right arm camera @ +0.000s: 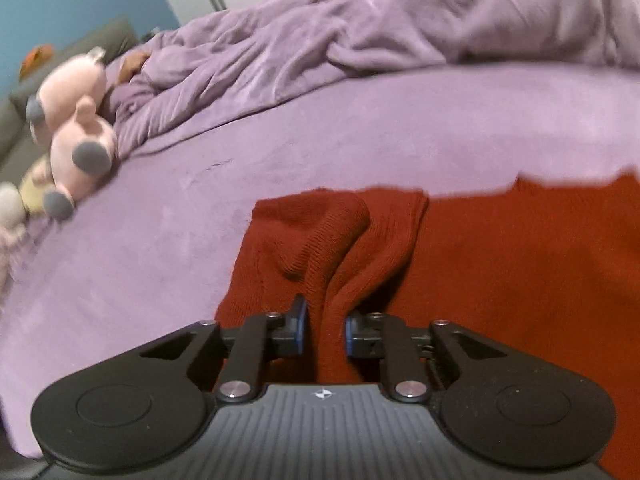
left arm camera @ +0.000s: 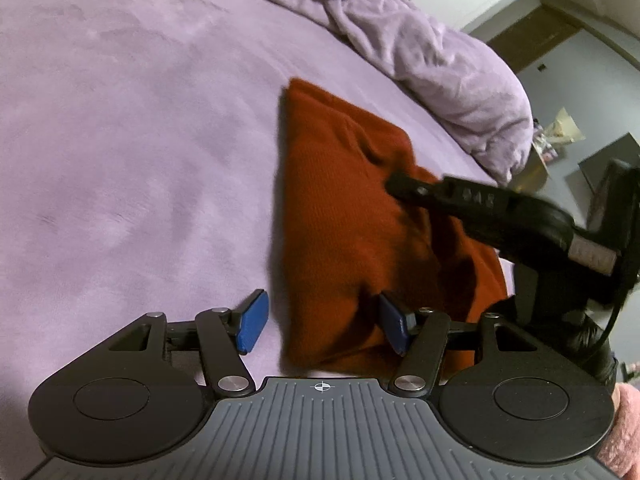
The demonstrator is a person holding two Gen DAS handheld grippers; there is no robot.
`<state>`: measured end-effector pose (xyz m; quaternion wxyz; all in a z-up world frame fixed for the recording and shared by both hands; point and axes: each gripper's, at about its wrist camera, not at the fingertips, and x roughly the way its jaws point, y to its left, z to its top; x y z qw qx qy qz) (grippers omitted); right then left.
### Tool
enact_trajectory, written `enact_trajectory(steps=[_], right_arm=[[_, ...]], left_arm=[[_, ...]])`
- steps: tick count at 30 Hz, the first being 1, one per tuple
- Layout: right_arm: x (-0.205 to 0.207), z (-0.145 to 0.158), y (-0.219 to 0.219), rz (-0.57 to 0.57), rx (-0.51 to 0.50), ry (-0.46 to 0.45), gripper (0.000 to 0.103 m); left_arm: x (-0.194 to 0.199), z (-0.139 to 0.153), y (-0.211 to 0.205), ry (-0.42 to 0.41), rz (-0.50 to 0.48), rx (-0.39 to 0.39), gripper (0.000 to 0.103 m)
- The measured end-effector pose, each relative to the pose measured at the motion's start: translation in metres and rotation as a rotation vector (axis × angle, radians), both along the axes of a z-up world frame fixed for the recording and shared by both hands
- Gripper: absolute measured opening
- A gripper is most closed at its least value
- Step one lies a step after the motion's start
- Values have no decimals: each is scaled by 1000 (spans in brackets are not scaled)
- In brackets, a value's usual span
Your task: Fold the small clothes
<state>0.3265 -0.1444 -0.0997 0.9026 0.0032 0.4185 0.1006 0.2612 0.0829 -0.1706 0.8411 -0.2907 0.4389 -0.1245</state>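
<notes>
A: Where does the garment lie, and why so?

B: The red knit garment [left arm camera: 352, 216] lies spread on the lilac bedcover [left arm camera: 132, 152], probably because the flat surface lets a fold be laid cleanly. Its near corner sits between the pads of the left claw [left arm camera: 324, 326], and it runs on ahead of that claw.

A: State of the left claw?

B: Jaws well apart. One blue pad [left arm camera: 253, 326] rests over bare cover; the other is at the cloth's edge. Nothing is gripped.

A: And the right claw [right arm camera: 326, 330]?

B: Nearly closed, pinching a raised ridge of the knit, which bunches up ahead of it, likely to carry that edge over. A pink plush toy [right arm camera: 76, 128] sits far off to its left.
</notes>
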Motion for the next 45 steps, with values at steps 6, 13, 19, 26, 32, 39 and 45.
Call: enact_trajectory(steps=[6,13,19,26,32,39,45], right_arm=[[-30,33,-2,78,-194,-168,13],[-48,49,-71,-33,-274,-188,4],[-47,36,-135,-86,21,-49,13],[-28,5,-152,-171,342,50,71],[-26,18,-120,-223,137,-55,71],[-21,-3,-99,-90,332,105,49],[-40,22,-70,-22,89,-90,10]], left_arm=[[0,10,-6,-19,20,87,68],[9,13,-51,-48,-42,117,70],[19,0,-74,-11,-84,146,71],[4,-2,-58,-17,-51,120,71],[-14,5,-26,-55,9,184,72],[-6,-6,-17,-30,55,195,72],[-2,-1,-33,-61,44,242,72]])
